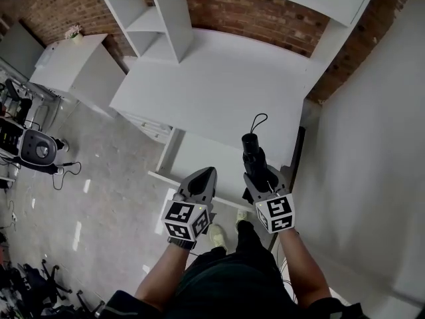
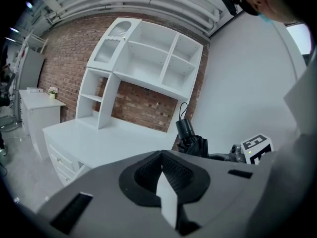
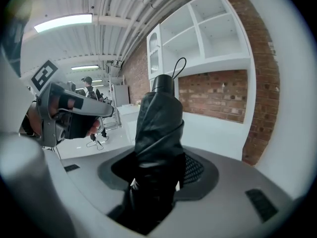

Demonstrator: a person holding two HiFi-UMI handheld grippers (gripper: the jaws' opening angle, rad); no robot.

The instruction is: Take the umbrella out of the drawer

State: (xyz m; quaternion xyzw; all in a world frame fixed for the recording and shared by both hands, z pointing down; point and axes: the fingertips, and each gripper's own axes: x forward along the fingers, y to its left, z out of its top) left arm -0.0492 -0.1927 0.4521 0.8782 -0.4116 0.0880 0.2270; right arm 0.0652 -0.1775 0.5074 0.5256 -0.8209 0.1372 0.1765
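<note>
The left forearm (image 1: 163, 271) and right forearm (image 1: 302, 264) reach forward from the body, roughly parallel, each ending in a hand-held gripper. The left gripper (image 1: 207, 173) and right gripper (image 1: 257, 171) sit side by side, near each other but apart, both pointing ahead and slightly downward. Each carries its marker cube (image 1: 188, 221) at the rear, just above the wrist. In the left gripper view, the fingers (image 2: 176, 170) are pressed together with nothing between them. In the right gripper view, the fingers (image 3: 195, 170) stand wide and clamp a folded umbrella (image 3: 159, 118), which sticks out beyond their tips.
</note>
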